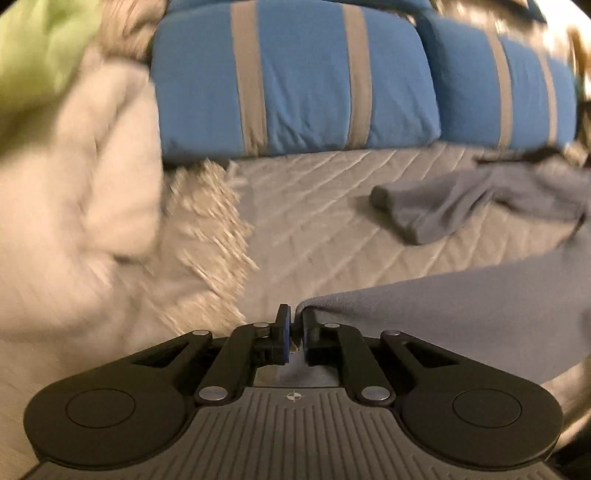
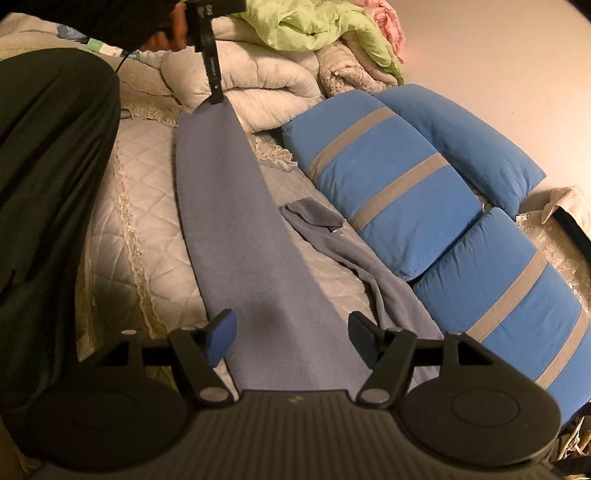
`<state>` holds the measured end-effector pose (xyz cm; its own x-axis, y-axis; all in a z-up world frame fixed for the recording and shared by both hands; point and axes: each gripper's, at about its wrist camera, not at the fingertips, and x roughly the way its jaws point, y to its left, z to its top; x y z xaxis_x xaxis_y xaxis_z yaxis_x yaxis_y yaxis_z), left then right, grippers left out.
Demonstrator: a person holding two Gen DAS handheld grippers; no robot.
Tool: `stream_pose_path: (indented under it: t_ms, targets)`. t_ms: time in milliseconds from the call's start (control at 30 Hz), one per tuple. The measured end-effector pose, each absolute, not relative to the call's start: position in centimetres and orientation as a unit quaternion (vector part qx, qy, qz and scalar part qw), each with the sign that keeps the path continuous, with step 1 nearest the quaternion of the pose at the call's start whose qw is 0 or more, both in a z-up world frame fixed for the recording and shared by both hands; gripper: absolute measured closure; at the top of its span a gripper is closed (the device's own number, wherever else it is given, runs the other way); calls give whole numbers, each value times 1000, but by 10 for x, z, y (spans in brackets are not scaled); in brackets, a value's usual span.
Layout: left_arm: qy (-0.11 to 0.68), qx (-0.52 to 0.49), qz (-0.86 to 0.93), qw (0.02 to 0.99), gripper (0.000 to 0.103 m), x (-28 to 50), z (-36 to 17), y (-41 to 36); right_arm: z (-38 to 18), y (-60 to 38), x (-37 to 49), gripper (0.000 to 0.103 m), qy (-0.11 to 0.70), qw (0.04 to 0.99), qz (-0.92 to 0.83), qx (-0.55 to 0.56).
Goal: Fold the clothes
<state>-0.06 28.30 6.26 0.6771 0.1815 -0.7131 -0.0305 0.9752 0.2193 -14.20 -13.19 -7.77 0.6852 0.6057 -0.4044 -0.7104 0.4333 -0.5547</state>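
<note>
A blue-grey garment (image 2: 240, 240) lies stretched along the quilted bed (image 2: 147, 236), and one sleeve (image 2: 314, 218) trails toward the pillows. In the left wrist view my left gripper (image 1: 295, 321) is shut on a corner of that garment (image 1: 443, 306), which hangs away to the right. Seen from the right wrist, the left gripper (image 2: 217, 98) holds this corner lifted at the far end. My right gripper (image 2: 291, 328) stands open at the near end. The cloth passes between its fingers, and the pads stand clear of it.
Blue pillows with grey stripes (image 2: 388, 192) line the bed's right side. White quilts (image 2: 251, 85) and green cloth (image 2: 314, 29) are piled at the far end. A person's dark clothing (image 2: 48, 184) fills the left. A fringed throw (image 1: 207, 221) lies left of the garment.
</note>
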Motion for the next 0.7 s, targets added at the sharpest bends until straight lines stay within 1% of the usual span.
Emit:
stream_pose_path:
  t_ms: [33,100,133,200,267,367,500,633,700]
  targets:
    - [400,110,67,908,92,3,64,279,-77,-133,-143,24,70,844,389,-363]
    - [402,126,92,902,86,8,64,276,-76,-135,-144,23,66,844,388,-365]
    - [402,126,107,901,81,10,63,277,-76,-137,-145,22,64,844,387,-367]
    - [404,100,128,900,65,10,59,287,-76,-142,-146,21,62,844,383,-370]
    - [416,65,139,896,59,9,52,297,-76,-148,-145,21,64,846,379,-370]
    - [434,-3,150,888,59,0,37,315,-77,-157,-143,20,72,850,373,-366]
    - [444,-140,158,871,59,-17,15,342,-79,-170,-141,19,79,853,365,-364]
    - [441,-293,154,834,60,-36,-14,364,-79,-181,-141,18,79,857,356,-364]
    - [420,-352,152,823,61,-44,-25,369,-78,-187,-140,18,79,861,353,-359]
